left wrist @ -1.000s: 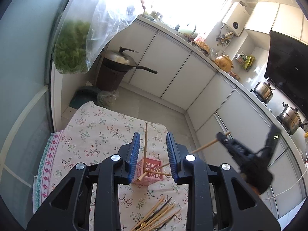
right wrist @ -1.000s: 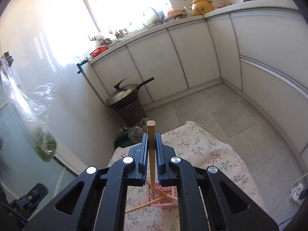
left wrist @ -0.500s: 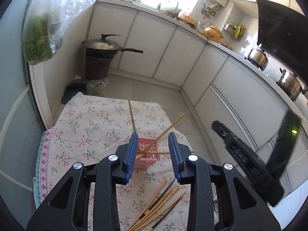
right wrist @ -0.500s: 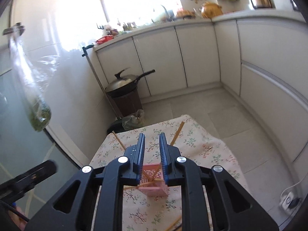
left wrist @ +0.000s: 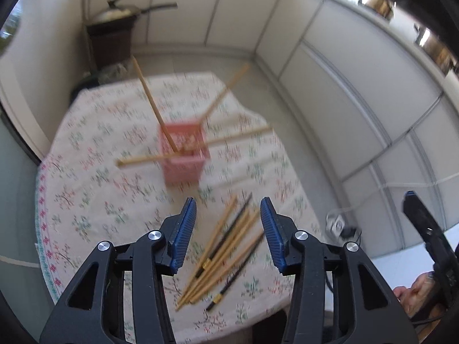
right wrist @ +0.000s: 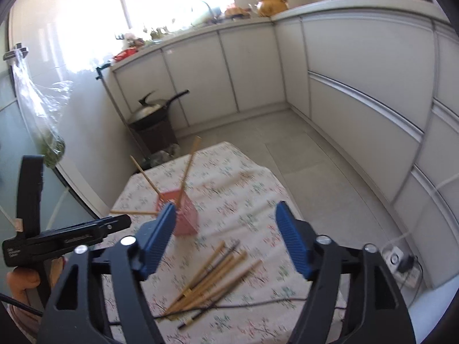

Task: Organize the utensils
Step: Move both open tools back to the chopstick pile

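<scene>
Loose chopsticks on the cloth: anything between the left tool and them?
Nothing visible. The left tool, jaws opening and with nothing between them, hangs over the loose chopsticks, with only bare tablecloth around. The pink holder stands farther back, clear of that line. The right tool is off to the side.

A: Any writing that can be read here?

B: Hardly. In the right wrist view the left gripper (right wrist: 114, 223) shows its black body from the side, and there is pale lettering along it, plus a small block of print near its back end. Both are too blurred to read.

A: Anything on the pink holder (left wrist: 183, 154) or the chopsticks (left wrist: 226, 252)?

B: No lettering shows on either. The cloth on the tabletop (left wrist: 94, 189) carries only a flower print, no words.
</scene>
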The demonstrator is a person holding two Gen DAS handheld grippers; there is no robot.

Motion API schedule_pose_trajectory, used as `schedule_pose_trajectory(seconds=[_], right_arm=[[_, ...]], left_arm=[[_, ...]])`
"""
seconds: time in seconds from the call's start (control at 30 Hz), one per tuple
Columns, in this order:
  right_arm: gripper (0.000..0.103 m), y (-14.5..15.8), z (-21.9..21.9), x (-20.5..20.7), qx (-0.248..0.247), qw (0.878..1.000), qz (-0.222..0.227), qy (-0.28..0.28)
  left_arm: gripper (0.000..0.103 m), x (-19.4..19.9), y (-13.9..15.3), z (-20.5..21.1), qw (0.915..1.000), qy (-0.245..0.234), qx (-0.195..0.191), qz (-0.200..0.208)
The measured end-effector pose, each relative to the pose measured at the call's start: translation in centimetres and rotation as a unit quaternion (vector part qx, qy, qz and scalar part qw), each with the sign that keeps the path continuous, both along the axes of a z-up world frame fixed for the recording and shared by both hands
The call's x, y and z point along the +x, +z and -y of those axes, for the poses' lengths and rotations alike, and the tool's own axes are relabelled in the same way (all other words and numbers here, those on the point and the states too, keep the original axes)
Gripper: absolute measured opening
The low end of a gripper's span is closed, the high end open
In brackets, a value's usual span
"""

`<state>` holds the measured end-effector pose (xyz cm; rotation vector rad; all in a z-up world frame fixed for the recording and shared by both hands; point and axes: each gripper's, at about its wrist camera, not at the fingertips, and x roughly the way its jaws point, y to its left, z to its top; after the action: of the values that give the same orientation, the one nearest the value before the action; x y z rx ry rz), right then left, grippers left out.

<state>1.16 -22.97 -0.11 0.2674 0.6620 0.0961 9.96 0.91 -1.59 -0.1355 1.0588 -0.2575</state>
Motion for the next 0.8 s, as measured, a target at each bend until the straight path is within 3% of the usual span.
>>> schedule_pose_trajectory(seconds=[0.1,0.33,0.57,0.8], right_arm=[[0.090,-2.4,1.9,-0.2,-0.003,0.999,-0.020,-0.027],[0.090,-6.6,6.1,1.7,0.023,0.995,-0.083,-0.050],[0.090,-7.9,6.6,2.1,0.025,0.994,-0.098,-0.036],[0.090,-8.6,7.0,2.6,0.049,0.992,-0.117,-0.029]], left_arm=[[0.045,0.8,-3.5,2.1,0.9982,-0.022,0.039,-0.041],[0.045,3.1,-9.8,5.2,0.9897,-0.037,0.098,-0.097],[0.045,5.8,-13.5,7.9,0.9846,-0.037,0.140,-0.098],[0.038,8.1,-16.2,8.3,0.9810,-0.029,0.165,-0.098]])
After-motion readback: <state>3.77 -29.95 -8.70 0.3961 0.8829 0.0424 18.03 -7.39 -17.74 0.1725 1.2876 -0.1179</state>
